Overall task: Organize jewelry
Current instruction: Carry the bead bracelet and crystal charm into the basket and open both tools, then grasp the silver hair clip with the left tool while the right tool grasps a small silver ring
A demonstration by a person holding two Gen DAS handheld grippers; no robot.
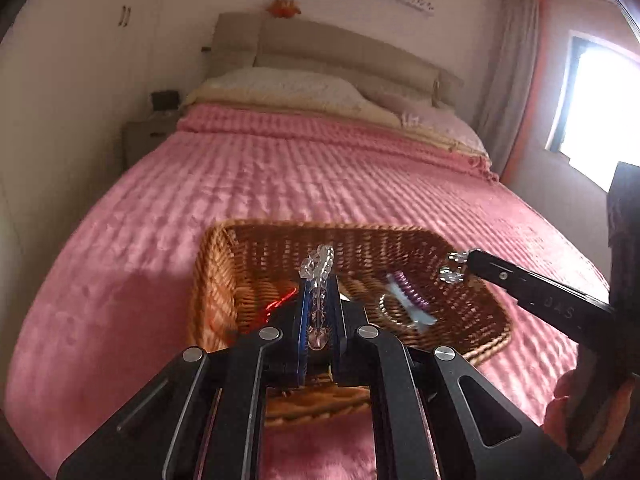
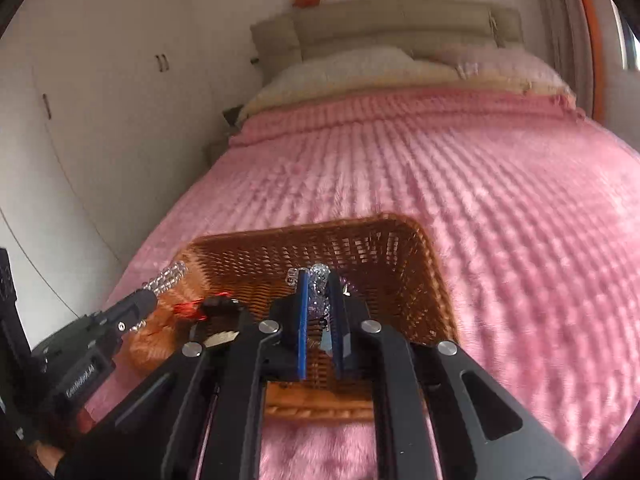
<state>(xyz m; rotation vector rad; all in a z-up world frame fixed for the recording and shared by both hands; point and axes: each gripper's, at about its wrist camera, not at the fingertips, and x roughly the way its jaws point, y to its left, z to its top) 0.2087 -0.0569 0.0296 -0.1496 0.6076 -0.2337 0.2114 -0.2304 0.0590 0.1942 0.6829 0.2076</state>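
Over the wicker basket (image 1: 224, 248) on the pink bed (image 1: 280, 176), I'm clamping my left gripper (image 1: 320, 276) on a clear bead bracelet (image 1: 320, 260), right gripper (image 2: 322, 280) pinching a crystal bracelet (image 2: 318, 276).

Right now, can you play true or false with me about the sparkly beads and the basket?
1. The left gripper is shut on a clear bead bracelet. True.
2. The wicker basket sits on a pink blanket. True.
3. The right gripper is wide open and holds nothing. False: it is shut on sparkly beads.
4. The basket has nothing in it. False: a purple coil and a red cord lie inside.
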